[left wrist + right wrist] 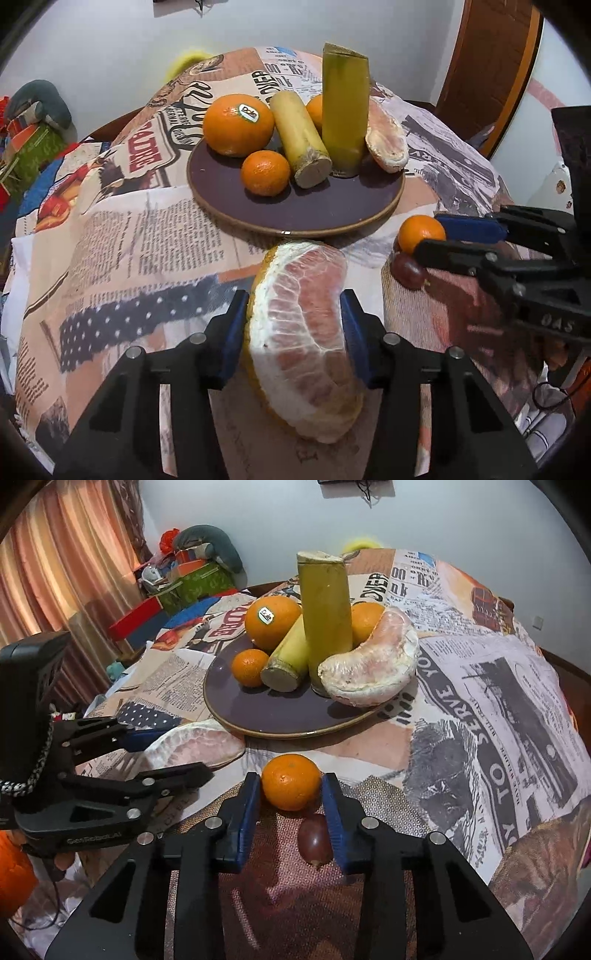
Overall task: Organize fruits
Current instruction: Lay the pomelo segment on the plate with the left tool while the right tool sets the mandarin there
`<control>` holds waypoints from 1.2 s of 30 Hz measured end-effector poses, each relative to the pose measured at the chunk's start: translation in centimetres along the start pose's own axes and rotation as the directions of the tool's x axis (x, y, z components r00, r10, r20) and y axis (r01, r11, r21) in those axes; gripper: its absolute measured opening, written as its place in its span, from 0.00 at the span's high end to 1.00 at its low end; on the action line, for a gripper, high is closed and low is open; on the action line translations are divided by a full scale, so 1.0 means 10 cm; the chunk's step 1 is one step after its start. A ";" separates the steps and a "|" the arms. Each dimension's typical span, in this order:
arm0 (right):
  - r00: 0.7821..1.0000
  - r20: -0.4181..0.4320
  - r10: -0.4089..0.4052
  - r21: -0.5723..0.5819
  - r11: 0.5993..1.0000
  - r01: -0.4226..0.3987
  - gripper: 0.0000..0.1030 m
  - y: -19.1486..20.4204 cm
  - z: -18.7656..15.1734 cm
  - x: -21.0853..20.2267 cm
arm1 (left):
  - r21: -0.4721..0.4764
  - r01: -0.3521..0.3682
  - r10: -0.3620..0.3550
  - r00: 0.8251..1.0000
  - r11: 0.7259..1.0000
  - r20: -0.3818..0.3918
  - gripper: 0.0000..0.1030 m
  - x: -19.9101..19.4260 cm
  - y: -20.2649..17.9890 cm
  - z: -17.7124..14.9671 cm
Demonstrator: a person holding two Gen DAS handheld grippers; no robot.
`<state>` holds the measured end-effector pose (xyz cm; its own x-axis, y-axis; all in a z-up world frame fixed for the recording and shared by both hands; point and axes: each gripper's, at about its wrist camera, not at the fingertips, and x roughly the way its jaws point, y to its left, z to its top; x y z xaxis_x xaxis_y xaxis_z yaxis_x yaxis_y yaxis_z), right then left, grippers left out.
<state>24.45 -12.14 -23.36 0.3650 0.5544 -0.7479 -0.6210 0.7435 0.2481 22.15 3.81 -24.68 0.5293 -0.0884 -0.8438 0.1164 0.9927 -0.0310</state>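
In the left wrist view the left claw (293, 332) fills the bottom centre of the frame, its blue pads pressed against both flanks of a peeled pomelo wedge (303, 343) that lies on the newsprint-patterned cloth (147, 236) covering the desk, just below the near rim of a dark purple plate (295, 210). On that plate, in the upper middle of the frame, sit a large orange with a sticker (238, 125), a small mandarin (265, 172), a pale cut cane piece lying on its side (299, 138), a taller green cane piece standing upright (345, 110), another orange mostly hidden behind the canes (314, 110), and a second pomelo wedge (386, 142) at the plate's right edge. At the right of this frame the right claw (428, 236) reaches in toward a loose mandarin (421, 229) with a dark red grape (408, 271) touching it from below. In the right wrist view that same claw (291, 790) sits at lower centre, its blue fingers closed against the two sides of the mandarin (291, 781), which rests on the cloth below the plate (258, 709); the grape (314, 838) lies just behind it, between the fingers and against the right-hand pad. The left claw (173, 749) shows at the left edge, around the pomelo wedge (195, 747).
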 end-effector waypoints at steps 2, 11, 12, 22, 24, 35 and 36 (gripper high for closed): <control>1.000 0.000 0.000 -0.001 1.000 0.000 0.70 0.00 0.00 0.00 | -0.005 -0.017 0.017 1.000 1.000 0.006 0.52 -0.06 0.02 -0.04; 0.999 0.038 -0.016 0.011 1.000 0.016 0.70 -0.01 0.06 -0.13 | -0.056 -0.024 0.028 0.997 0.998 0.070 0.53 -0.35 0.12 -0.03; 0.999 0.043 -0.017 0.012 1.000 0.017 0.70 -0.01 0.07 -0.15 | -0.062 -0.016 0.021 0.996 0.998 0.083 0.53 -0.39 0.13 -0.01; 0.995 0.094 -0.025 -0.008 1.000 0.025 0.70 0.02 0.22 -0.26 | -0.075 -0.020 0.031 0.987 0.997 0.160 0.53 -0.51 0.20 0.25; 0.995 0.098 -0.023 -0.007 1.000 0.024 0.70 0.00 0.26 -0.24 | -0.079 -0.013 0.027 0.985 0.997 0.170 0.53 -0.51 0.23 0.31; 0.995 0.094 -0.018 -0.020 1.000 0.020 0.70 0.00 0.44 -0.08 | -0.072 0.002 0.014 0.977 0.997 0.214 0.53 -0.36 0.33 0.64; 0.995 0.094 -0.018 -0.023 1.000 0.020 0.70 0.01 0.45 -0.07 | -0.075 0.005 0.011 0.976 0.997 0.215 0.53 -0.34 0.34 0.66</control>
<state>27.32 -10.78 -20.04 0.4394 0.5738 -0.6912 -0.6294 0.7456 0.2189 26.33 6.95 -18.37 0.6991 -0.0929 -0.7089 0.0560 0.9956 -0.0753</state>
